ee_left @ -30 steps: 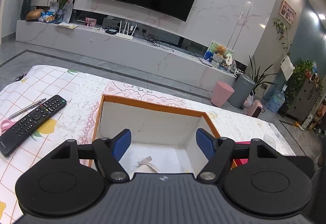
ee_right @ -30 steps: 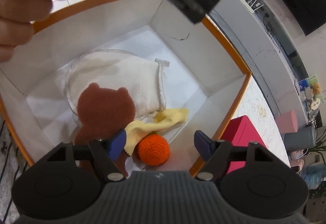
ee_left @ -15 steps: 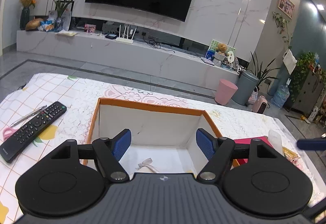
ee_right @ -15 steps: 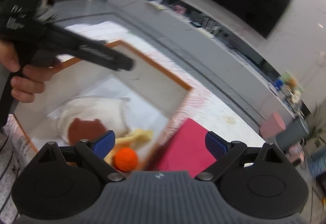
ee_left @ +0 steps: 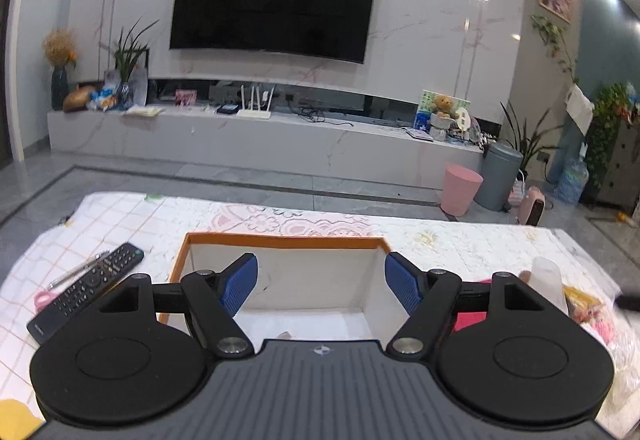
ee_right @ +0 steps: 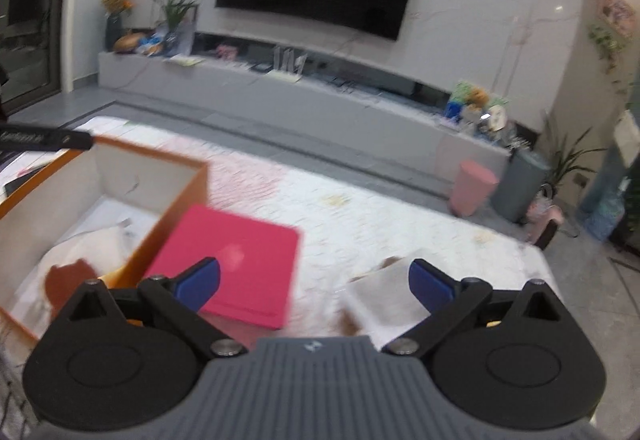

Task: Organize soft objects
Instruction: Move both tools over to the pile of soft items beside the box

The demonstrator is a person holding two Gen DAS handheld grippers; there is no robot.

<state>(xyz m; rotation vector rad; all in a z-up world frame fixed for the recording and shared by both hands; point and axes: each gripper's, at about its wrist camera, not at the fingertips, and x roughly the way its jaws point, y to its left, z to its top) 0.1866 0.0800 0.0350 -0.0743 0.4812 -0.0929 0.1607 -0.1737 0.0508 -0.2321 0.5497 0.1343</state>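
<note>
An orange-rimmed white box stands on the table in front of my left gripper, which is open and empty above its near side. In the right wrist view the box is at the left and holds a white cloth and a brown bear-shaped toy. My right gripper is open and empty, above the table right of the box. A beige soft piece lies on the table between its fingers, towards the right one.
A pink flat case lies right of the box. A black remote, a pen and pink scissors lie left of it. A translucent cup and snack packets sit at the right. The patterned tablecloth covers the table.
My right gripper has pulled up and swung right, out of the box and over the pink case. My left gripper has risen and tilted up a little over the box.
</note>
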